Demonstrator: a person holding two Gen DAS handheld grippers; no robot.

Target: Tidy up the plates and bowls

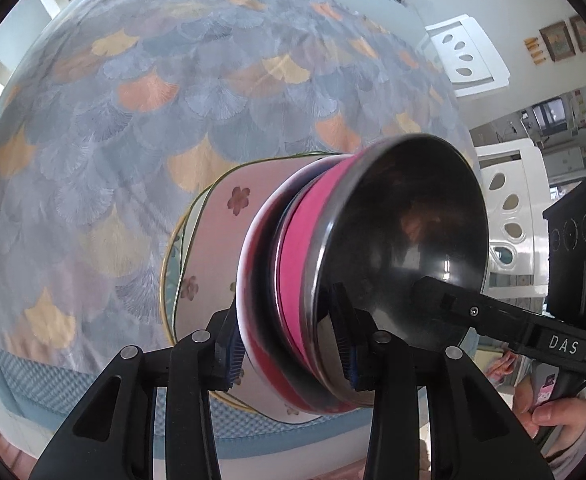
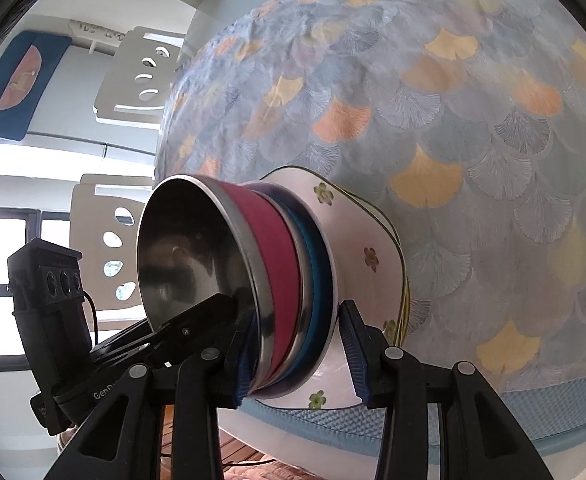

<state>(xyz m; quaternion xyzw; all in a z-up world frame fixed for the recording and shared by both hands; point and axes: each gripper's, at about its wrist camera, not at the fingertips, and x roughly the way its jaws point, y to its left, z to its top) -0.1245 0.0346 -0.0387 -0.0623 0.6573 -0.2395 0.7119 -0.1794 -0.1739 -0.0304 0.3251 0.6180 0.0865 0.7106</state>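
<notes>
Clamping the bowl stack (image 1: 333, 280) from opposite rims, both tools; only the left view shows a hand (image 1: 561, 420).

The lower part of the stacked bowls (image 1: 357, 264) is hidden behind the pads of the left hand-held gripper (image 1: 291, 344), and its near rim is smeared by motion blur. The plates (image 2: 369, 256) beneath are largely covered by the stack. The person's hand (image 1: 561, 420) is cut off by the picture's edge. The counter (image 2: 493, 120) runs out of view on all sides.
</notes>
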